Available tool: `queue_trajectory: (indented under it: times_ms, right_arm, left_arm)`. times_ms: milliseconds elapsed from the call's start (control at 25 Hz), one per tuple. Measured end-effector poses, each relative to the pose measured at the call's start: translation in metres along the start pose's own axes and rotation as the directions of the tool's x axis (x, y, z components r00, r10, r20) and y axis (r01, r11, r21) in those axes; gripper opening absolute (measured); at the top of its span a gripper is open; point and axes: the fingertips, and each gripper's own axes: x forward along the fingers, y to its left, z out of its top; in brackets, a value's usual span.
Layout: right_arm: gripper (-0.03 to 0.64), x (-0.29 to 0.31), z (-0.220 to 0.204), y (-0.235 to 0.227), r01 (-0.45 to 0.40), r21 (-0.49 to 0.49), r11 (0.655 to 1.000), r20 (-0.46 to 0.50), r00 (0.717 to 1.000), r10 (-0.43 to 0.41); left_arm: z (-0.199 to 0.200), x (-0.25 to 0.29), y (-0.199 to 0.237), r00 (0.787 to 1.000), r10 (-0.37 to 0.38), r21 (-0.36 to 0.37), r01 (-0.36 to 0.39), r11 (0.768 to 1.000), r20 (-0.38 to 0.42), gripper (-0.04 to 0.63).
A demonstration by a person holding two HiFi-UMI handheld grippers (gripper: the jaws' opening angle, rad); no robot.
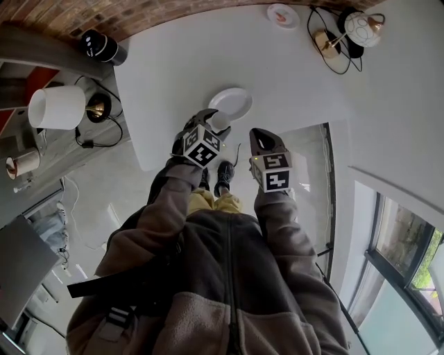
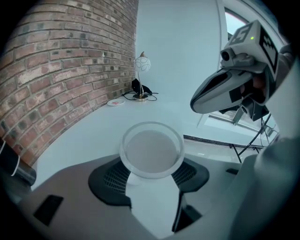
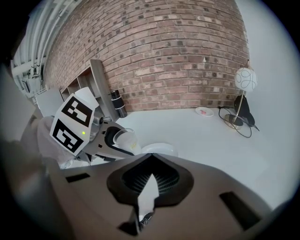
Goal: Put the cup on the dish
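My left gripper [image 1: 208,130] is shut on a small translucent white cup [image 1: 220,121]. In the left gripper view the upright cup [image 2: 151,150] sits between the dark pads [image 2: 110,183], its open mouth facing the camera. A white dish [image 1: 231,104] lies on the white table [image 1: 298,76] just beyond the cup. The right gripper view shows the cup [image 3: 124,138] held above the near left of the dish [image 3: 159,149]. My right gripper [image 1: 259,139] hangs to the right at the table's front edge, shut with nothing in it. The left gripper view does not show the dish.
A globe lamp [image 1: 361,29] with a black cable and a small pink-patterned plate [image 1: 282,15] stand at the table's far end. Off the table to the left are a black bottle [image 1: 100,47] and a white-shaded lamp [image 1: 57,106]. A brick wall [image 3: 178,56] runs along the table's side.
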Motion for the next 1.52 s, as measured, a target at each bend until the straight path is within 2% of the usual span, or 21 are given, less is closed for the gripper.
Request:
queue_trajectory:
  times_ms: [480, 840, 1520]
  right_arm:
    - [0.003, 0.012, -0.027, -0.01, 0.002, 0.038, 0.999, -0.039, 0.999, -0.001]
    - [0.003, 0.013, -0.047, -0.01, 0.008, 0.063, 0.998, -0.068, 0.998, -0.004]
    - [0.003, 0.007, -0.06, -0.009, 0.014, 0.093, 0.996, -0.074, 0.997, -0.007]
  left_arm:
    - [-0.001, 0.056, 0.016, 1.0, -0.004, 0.002, 0.004, 1.0, 0.024, 0.255]
    - [-0.009, 0.092, 0.027, 1.0, -0.013, -0.001, 0.013, 1.0, 0.008, 0.255]
    - [-0.012, 0.113, 0.032, 0.999, -0.028, -0.001, 0.028, 1.0, -0.024, 0.255]
